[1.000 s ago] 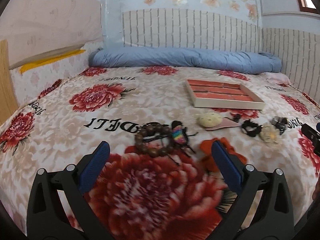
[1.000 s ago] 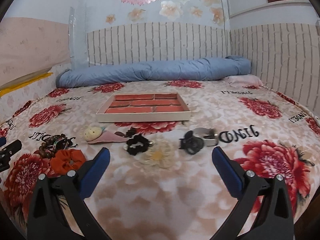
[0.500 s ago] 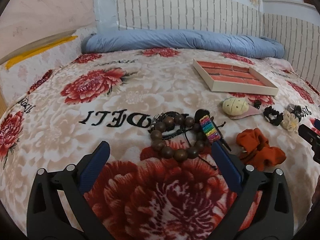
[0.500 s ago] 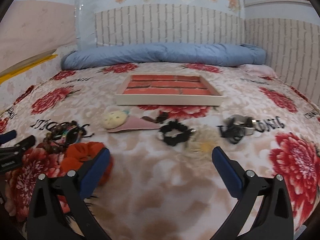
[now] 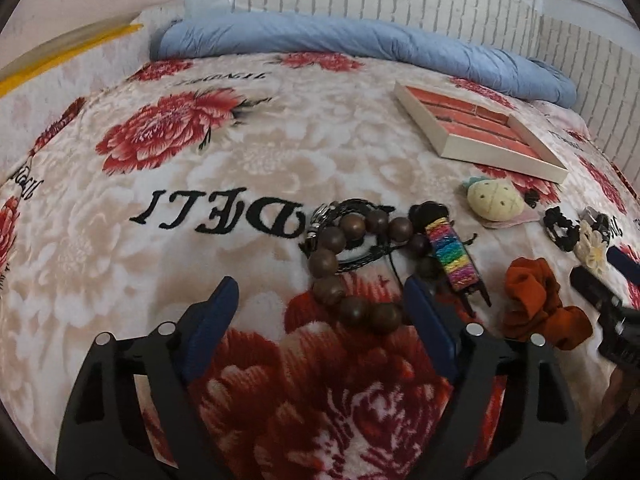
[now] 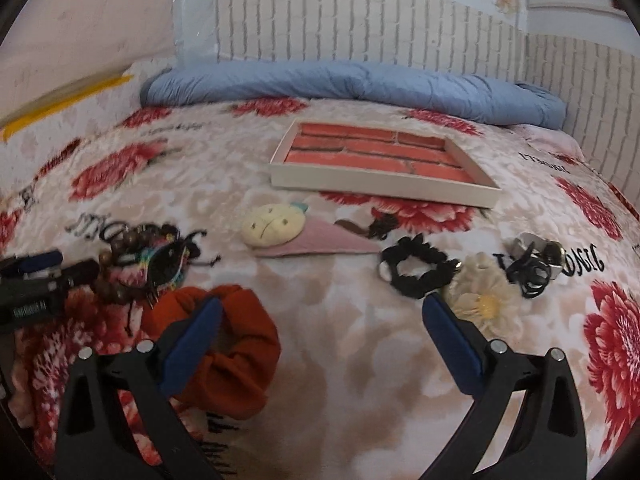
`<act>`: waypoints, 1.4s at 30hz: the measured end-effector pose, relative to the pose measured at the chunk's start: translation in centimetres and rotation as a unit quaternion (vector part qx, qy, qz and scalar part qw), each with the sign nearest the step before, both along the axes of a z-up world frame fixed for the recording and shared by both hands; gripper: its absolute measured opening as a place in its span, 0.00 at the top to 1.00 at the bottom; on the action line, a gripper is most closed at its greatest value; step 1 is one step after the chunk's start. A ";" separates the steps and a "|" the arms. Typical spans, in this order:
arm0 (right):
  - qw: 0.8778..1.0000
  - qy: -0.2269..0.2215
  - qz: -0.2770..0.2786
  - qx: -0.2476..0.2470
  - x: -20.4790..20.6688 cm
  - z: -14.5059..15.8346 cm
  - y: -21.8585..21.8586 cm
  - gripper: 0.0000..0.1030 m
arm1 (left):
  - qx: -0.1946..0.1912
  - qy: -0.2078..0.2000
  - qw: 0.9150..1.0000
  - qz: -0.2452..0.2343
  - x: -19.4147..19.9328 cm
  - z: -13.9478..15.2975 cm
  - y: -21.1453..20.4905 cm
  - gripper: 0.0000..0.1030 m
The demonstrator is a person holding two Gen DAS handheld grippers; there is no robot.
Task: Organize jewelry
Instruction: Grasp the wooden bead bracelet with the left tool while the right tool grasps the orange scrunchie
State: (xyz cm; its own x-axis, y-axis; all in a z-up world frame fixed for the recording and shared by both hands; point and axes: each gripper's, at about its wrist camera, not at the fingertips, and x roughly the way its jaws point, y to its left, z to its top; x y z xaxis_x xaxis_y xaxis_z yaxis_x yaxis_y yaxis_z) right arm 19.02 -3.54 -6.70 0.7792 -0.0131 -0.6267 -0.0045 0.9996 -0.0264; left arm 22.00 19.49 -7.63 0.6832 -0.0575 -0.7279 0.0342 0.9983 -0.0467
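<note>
A brown wooden bead bracelet [image 5: 352, 264] lies on the flowered blanket with a rainbow woven band [image 5: 454, 254] beside it. My left gripper [image 5: 320, 300] is open just before the beads, its right finger at the bracelet's near edge. An orange scrunchie [image 6: 236, 352] lies under my open right gripper [image 6: 320, 320], by its left finger. A black scrunchie [image 6: 416, 270], a cream flower clip [image 6: 482, 300] and a dark clip [image 6: 534, 260] lie further right. The white tray with red lining [image 6: 380, 182] stands behind.
A cream plush pineapple clip on a pink piece [image 6: 274, 226] lies before the tray. A rolled blue quilt [image 6: 352, 84] runs along the brick-pattern wall. The left gripper shows at the left edge of the right wrist view [image 6: 36, 280].
Both grippers have moved forward and down toward the bed. The left came close to the bead bracelet; the right shifted left over the orange scrunchie. Both stayed open.
</note>
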 end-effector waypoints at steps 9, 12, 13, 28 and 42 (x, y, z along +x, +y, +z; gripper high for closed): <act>0.997 0.071 0.013 -0.018 2.6 -3.1 1.4 0.13 | 0.010 0.038 0.999 -0.017 2.2 -1.4 -0.3 0.31; 0.996 0.086 0.018 -0.014 3.1 -3.7 1.5 0.22 | 0.003 0.047 0.999 -0.016 2.6 -1.9 -0.1 0.32; 0.996 0.090 0.017 -0.009 3.4 -3.8 1.4 0.26 | 0.000 0.050 0.999 -0.015 2.8 -2.0 0.0 0.32; 0.994 0.096 0.055 0.014 3.8 -3.6 2.0 0.83 | 0.008 0.076 0.997 -0.007 3.9 -2.8 0.0 0.58; 0.996 0.066 0.057 0.003 4.1 -1.3 -3.3 0.86 | 0.007 0.051 0.999 0.013 3.2 -1.8 0.0 0.83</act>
